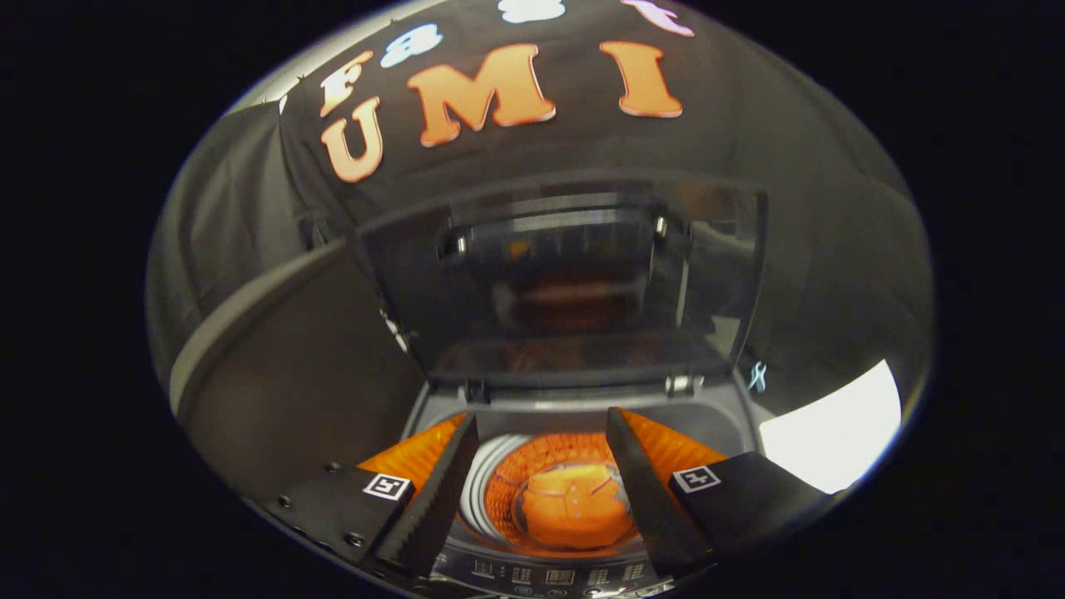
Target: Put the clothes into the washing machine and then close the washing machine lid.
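Above the open top of the washing machine (715, 420) the gripper (545, 445) hung, its view angled down into the tub; furthest left stood a broad dark panel with a pale curved edge (274, 366), rising beside the machine, though what it belonged to could not be told; next came the left finger (437, 491), serrated along its inner face, slanting inward over the left of the opening; its mount carried a small square marker (388, 486); the jaws stood released, well apart and grasping nothing; between them, down in the drum (499, 474), lay the clothes (574, 507), a bright orange bundle resting at the bottom, ringed by the drum's perforated wall, which glowed orange around it; just below the bundle, at the near rim of the machine, ran the control panel (557, 576), its small markings too fine to make out; above and beyond the fingers the lid (574, 283) stood raised, hinged at the far rim of the machine, its dark glossy pane reflecting a dim reddish shape and the frame around it; two hinges (678, 384) showed where it met the machine's far edge; right of the bundle came the right finger (645, 491), slanting like its partner, with a second marker (695, 478) on its mount; beyond it, at the far right, a bright white patch (832, 433) showed beside the machine, overexposed and impossible to identify.
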Tool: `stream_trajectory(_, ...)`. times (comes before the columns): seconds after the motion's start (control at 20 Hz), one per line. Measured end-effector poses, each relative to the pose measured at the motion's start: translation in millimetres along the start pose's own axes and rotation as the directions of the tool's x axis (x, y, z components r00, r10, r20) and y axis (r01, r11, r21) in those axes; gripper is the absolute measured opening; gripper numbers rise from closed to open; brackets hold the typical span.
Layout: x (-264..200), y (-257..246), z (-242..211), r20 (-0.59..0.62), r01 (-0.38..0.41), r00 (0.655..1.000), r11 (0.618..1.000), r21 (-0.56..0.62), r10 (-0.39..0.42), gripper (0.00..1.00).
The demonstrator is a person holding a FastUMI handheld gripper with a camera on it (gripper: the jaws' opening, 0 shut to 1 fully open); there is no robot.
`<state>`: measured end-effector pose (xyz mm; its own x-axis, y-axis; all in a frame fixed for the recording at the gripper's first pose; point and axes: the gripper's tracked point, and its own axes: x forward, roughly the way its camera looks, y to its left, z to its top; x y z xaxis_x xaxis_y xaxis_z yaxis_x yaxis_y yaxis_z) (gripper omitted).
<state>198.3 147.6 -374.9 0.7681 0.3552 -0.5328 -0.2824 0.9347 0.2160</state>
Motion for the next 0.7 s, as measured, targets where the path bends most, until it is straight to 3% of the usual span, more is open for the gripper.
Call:
stream_trajectory(0.3, -15.1, 13.2, 127.8, 0.215, -0.027, 0.976, 1.0, -0.012, 0.029, 0.99)
stream_trajectory(0.5, -7.7, 6.9, 200.5, 0.283, -0.027, 0.959, 1.0, 0.012, 0.023, 0.98)
stream_trajectory(0.7, 27.3, -0.4, 228.2, 0.287, -0.007, 0.958, 1.0, 0.012, 0.003, 0.98)
